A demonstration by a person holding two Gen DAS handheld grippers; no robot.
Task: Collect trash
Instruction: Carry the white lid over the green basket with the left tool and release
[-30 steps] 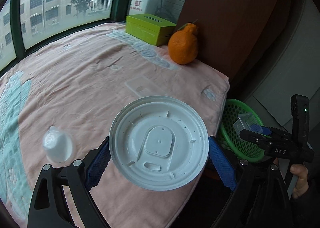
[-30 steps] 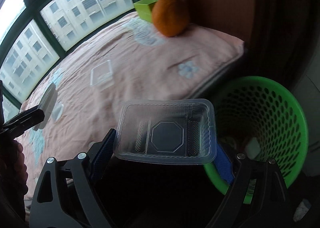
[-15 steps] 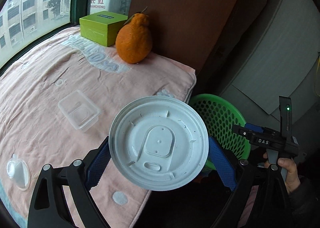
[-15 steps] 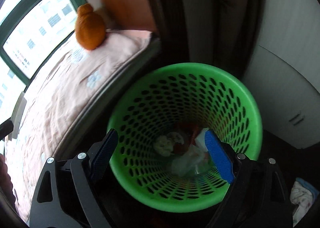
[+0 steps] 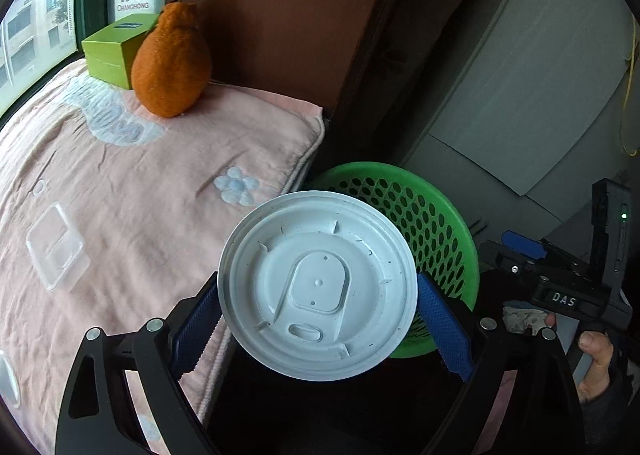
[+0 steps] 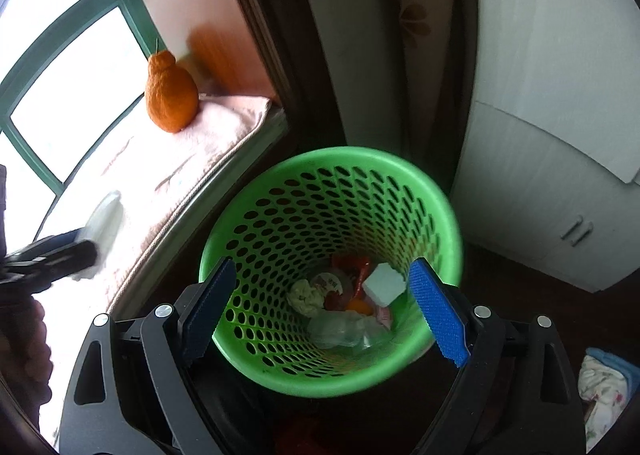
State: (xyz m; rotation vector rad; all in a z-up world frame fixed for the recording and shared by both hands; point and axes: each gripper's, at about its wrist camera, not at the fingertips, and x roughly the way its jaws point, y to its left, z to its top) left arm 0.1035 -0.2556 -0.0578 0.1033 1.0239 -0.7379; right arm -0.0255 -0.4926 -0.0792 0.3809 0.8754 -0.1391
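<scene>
The left hand-held gripper [image 5: 318,319] is clamped on the lid [image 5: 318,287], with the bin [image 5: 404,215] just ahead. Centre it over the rim before releasing. The right hand-held gripper [image 6: 320,307] hangs apart, empty, above the bin.

The left tool [image 5: 319,317] points forward and steeply down, its two black arms spread wide, and the blue pads [image 5: 445,329] press on opposite edges of a white round lid [image 5: 318,285], which sits flat between them facing the camera. In the right wrist view it shows as a blurred dark shape at the left edge, with a hand [image 6: 22,351] behind it.

The right tool [image 6: 320,305] also points steeply down, its blue-padded fingers [image 6: 438,317] held wide apart with nothing between them. In the left wrist view it shows at the right edge, gripped from below by a hand [image 5: 596,365] whose thumb rests on the handle.
</scene>
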